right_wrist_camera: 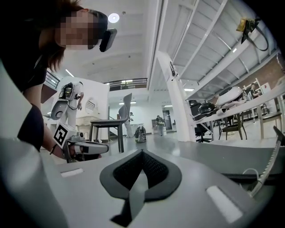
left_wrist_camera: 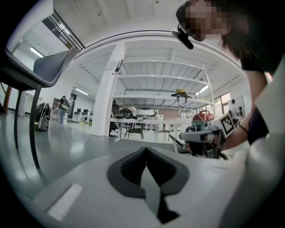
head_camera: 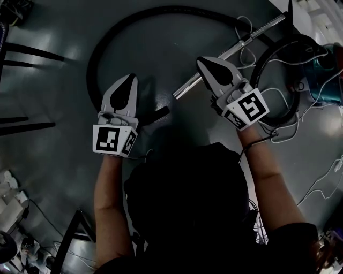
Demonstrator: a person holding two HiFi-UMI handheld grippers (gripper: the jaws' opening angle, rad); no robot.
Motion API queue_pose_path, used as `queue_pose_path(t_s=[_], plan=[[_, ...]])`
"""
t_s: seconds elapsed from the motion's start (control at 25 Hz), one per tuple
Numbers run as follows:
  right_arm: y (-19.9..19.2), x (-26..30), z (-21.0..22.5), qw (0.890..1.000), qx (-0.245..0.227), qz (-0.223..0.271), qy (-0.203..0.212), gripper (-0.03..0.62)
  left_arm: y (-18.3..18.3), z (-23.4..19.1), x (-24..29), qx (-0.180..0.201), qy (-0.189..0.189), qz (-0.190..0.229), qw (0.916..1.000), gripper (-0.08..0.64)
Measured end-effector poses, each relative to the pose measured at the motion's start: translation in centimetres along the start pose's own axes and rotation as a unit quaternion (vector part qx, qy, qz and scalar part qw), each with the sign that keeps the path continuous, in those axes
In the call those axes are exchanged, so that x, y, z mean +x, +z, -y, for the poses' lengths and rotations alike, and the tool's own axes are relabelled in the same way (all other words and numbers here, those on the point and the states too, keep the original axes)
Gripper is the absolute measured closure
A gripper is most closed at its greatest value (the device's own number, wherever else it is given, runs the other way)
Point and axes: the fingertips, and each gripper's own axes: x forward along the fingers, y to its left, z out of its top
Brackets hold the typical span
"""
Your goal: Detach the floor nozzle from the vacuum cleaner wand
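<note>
Jaws clenched shut on both sides, nothing between them: the left gripper point(head_camera: 129, 80) and the right gripper point(head_camera: 203, 62) sit side by side at mid-frame, both empty. The metal wand point(head_camera: 187, 87) lies on the dark floor point(head_camera: 53, 160), slanting from centre to upper right, behind the right gripper. The black hose point(head_camera: 161, 9) loops across the top. The teal vacuum body point(head_camera: 328, 80) is at the right edge. The floor nozzle cannot be made out.

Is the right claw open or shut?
Shut. In the right gripper view, the right claw has its two halves pressed together, with nothing between them.
</note>
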Motion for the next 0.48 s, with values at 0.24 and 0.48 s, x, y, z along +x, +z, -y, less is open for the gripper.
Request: queue_pose_path(t_s=[0.24,0.48], plan=[[-0.2,0.2,0.0,1.000,0.002,0.003,-0.010,0.598,-0.3,-0.2,-0.1,-0.025,0.000,0.001,0.9997,0.549],[-0.2,0.4,-0.5,1.000,-0.006,0.006,-0.006,0.598,-1.1,0.6,0.4,0.018,-0.005,-0.019,0.9996,0.549]])
